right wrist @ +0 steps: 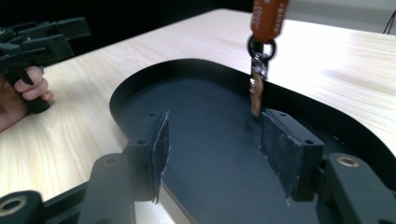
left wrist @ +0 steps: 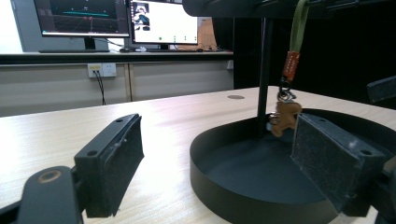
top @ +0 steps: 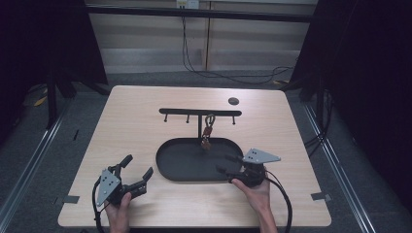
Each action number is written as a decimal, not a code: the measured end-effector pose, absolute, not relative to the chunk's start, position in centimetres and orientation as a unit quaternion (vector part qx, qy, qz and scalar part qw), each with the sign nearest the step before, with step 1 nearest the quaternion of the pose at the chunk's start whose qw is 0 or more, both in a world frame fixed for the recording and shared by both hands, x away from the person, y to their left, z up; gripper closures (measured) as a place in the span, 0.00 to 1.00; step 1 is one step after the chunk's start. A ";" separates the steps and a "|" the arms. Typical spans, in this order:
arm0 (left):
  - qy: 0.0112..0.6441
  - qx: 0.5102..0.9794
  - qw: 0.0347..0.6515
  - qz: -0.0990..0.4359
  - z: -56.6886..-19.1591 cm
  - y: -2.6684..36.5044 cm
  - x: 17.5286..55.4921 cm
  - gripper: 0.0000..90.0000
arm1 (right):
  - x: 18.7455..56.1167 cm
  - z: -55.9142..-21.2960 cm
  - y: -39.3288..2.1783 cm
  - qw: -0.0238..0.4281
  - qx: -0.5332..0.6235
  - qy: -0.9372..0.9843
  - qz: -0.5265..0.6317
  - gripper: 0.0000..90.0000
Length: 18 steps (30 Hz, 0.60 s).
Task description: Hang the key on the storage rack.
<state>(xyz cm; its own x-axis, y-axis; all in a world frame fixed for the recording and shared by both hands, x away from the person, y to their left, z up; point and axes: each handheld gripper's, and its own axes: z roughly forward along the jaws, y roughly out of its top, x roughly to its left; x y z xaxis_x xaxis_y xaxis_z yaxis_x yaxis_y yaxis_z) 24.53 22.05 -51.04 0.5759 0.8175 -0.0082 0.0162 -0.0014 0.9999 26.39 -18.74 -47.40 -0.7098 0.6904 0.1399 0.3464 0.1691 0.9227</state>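
Lower left of the high view: the left gripper [top: 138, 170] rests on the desk [top: 141, 104], held by a hand [top: 118, 217] entering from the bottom edge. Its jaws stand released, wide apart, nothing between them; they point toward the upper right, at the tray [top: 170, 165], just short of its left rim.

Lower right of centre: the right gripper [top: 227, 164] sits at the tray's near right rim, its hand [top: 256, 193] below it. Its jaws reach over the rim into the tray. In the right gripper view they are released, with bare tray floor [right wrist: 210, 140] between the pads and nothing grasped.

Centre of the high view: the tray is black and oval. A black post rises from its far side and carries a crossbar [top: 200, 112] with pegs.

A keychain [top: 208, 132] hangs from the crossbar just right of the post: olive loop, red-brown tab, metal ring and a brown charm. The charm hangs just over the tray floor; contact cannot be told. It hangs beyond the right gripper's jaws, apart from both pads.

Farther back, upper right of the desk: a small dark disc [top: 233, 101].
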 end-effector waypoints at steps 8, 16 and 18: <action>0.328 0.635 0.622 0.321 -51.0 22.1 24.5 0.18 | 26.0 -49.2 -19.0 0.157 0.358 0.718 0.577 0.44; 0.328 0.636 0.621 0.321 -51.0 22.1 24.5 0.18 | 25.5 -50.0 -18.7 0.173 0.363 0.694 0.597 0.45; 0.328 0.636 0.621 0.321 -51.0 22.1 24.5 0.18 | 25.2 -50.3 -18.2 0.183 0.363 0.700 0.587 0.42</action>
